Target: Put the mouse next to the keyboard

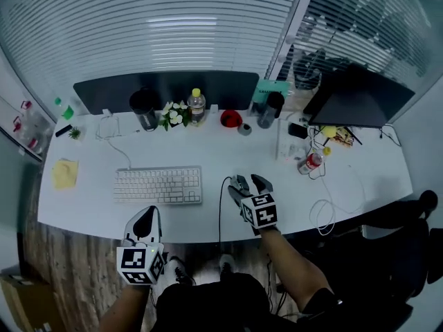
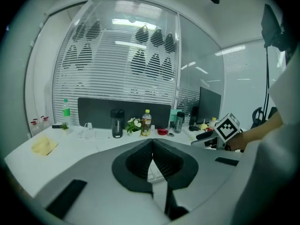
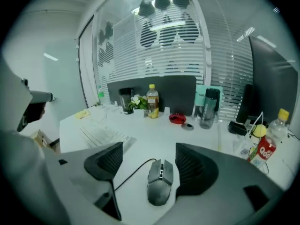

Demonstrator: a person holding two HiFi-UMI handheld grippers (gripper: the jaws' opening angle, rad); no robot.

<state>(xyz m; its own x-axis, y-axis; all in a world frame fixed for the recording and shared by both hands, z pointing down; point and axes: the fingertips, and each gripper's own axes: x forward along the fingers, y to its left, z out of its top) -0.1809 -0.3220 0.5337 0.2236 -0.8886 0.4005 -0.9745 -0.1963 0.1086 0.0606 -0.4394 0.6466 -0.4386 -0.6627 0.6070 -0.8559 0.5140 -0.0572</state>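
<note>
**A:** Right gripper point(image 3: 150, 159) first, since it sits closest. Its jaws stand wide apart with the wired mouse point(image 3: 160, 182) on the desk between them, and neither ribbed pad point(image 3: 193, 165) touches the shell. It has hold of nothing.

**B:** And the left gripper point(image 2: 152, 156)?

**A:** Jaws pressed together with nothing in them. It hangs at the front edge of the desk point(image 1: 208, 151), below the white keyboard point(image 1: 158, 185).

**B:** Where does the mouse lie relative to that keyboard?

**A:** Off its right end, near it but with bare desk between them, nose pointing away from the person. Its cable point(image 3: 133, 170) leaves the nose and curls left toward the front edge.

**B:** How would you expect it to handle?

**A:** Light and rigid, I'd judge: a hard plastic shell that won't give under the pads. The curved, smooth-looking sides could let it squirt up out of a pinch. I'd take it low on the flanks, about mid-length, where the body is widest. Keep clear of the buttons and wheel up front.

**B:** Any trouble from the cable?

**A:** Probably a mild drag. It looks limp, but it may tug the nose round as the mouse travels, so a grip square across the body seems safest. Sliding it over the desk may do as well as lifting.
</note>
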